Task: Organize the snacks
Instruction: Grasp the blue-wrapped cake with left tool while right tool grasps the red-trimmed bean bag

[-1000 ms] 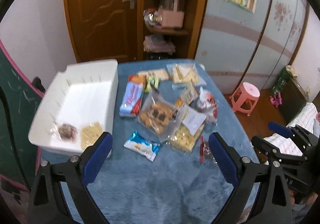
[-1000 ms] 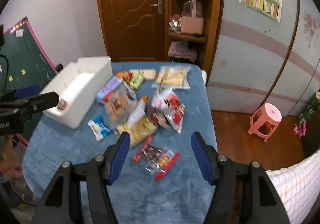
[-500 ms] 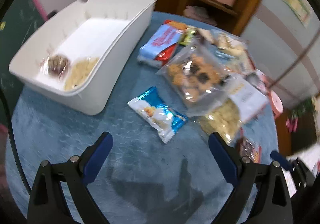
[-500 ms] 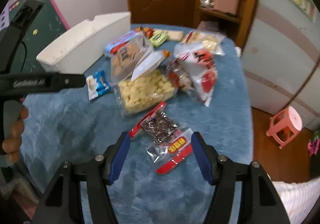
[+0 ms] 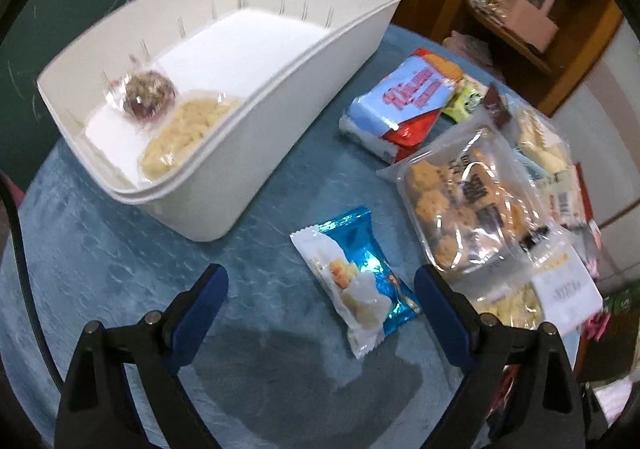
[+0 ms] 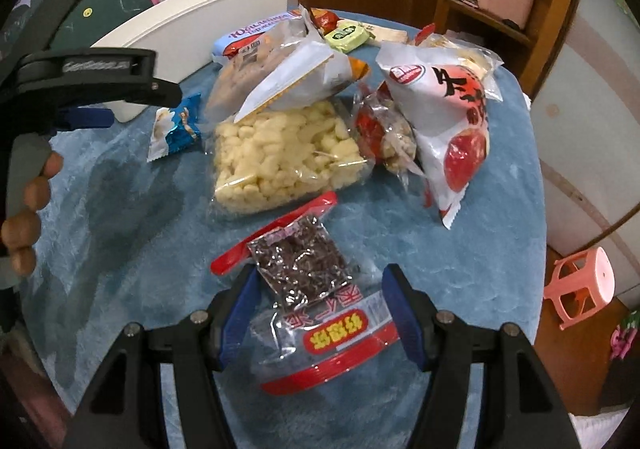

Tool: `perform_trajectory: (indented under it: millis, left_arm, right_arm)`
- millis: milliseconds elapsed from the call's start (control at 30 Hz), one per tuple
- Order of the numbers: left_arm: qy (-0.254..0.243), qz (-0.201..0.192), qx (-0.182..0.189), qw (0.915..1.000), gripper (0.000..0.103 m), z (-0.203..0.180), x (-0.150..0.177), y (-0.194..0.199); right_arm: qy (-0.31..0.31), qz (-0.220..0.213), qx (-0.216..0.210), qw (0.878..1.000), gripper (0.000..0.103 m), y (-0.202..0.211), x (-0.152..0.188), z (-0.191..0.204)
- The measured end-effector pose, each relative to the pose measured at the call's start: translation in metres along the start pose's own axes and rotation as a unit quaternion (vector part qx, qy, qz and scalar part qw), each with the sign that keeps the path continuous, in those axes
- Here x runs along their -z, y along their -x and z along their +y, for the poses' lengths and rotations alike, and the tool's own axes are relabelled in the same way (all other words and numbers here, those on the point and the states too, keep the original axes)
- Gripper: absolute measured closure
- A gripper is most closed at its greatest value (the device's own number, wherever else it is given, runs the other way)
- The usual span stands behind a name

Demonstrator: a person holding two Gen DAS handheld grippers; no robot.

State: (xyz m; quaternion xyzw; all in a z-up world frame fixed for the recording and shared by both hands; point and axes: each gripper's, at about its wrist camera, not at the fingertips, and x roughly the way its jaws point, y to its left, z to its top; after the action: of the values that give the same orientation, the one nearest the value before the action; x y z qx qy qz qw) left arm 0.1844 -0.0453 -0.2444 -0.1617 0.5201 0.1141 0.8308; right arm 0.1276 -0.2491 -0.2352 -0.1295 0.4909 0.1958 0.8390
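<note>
While the left gripper (image 5: pixel 320 289) is pitched steeply down over the blue tablecloth (image 5: pixel 120 269), its jaws are seen wide apart and closing, with nothing pressed between them. A small blue and white snack packet (image 5: pixel 356 281) lies flat just ahead of the blue pads, nearer the right-hand one and apart from both. To the left of it stands the white bin (image 5: pixel 248 153), where a round wrapped sweet (image 5: pixel 148 93) and a pale snack bag (image 5: pixel 188 133) are already laid. In the right wrist view, fingers (image 6: pixel 28 209) of the person's left hand are curled around that gripper's handle at the left edge. Further right, the right gripper (image 6: pixel 316 289) is likewise angled downward, its jaws held at a middling width. A clear red-edged packet of dark snack (image 6: pixel 304 269) lies between its pads; contact cannot be told. Beyond, the remaining snacks are heaped mid-table.
</note>
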Motion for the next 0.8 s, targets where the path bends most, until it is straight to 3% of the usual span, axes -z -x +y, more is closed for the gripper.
perform_trajectory:
  millis: [100, 433, 533, 600, 667, 800]
  left_arm:
    - [0.004, 0.027, -0.004, 0.9996, 0.023, -0.004, -0.002, -0.015]
    - [-0.002, 0.043, -0.027, 0.9987, 0.023, -0.021, -0.002, -0.031]
    - [-0.005, 0.044, -0.027, 0.9987, 0.034, -0.015, -0.003, -0.029]
    - [-0.013, 0.043, -0.023, 0.9987, 0.054, -0.014, -0.003, -0.025]
    - [-0.028, 0.044, -0.011, 0.9986, 0.068, -0.014, -0.003, -0.022]
    - [-0.043, 0.051, 0.024, 0.9975, 0.073, -0.006, -0.001, -0.016]
  right_arm:
    - [0.008, 0.002, 0.002, 1.0, 0.039, -0.001, -0.001, 0.0]
    - [0.025, 0.026, -0.029, 0.999, 0.036, -0.011, -0.013, -0.009]
    - [0.017, 0.035, -0.041, 0.998, 0.029, -0.017, -0.017, -0.015]
    - [0.016, 0.036, -0.043, 0.998, 0.029, -0.019, -0.019, -0.017]
    - [0.022, 0.041, -0.035, 0.998, 0.029, -0.02, -0.02, -0.015]
    - [0.022, 0.046, -0.016, 0.999, 0.037, -0.018, -0.019, -0.007]
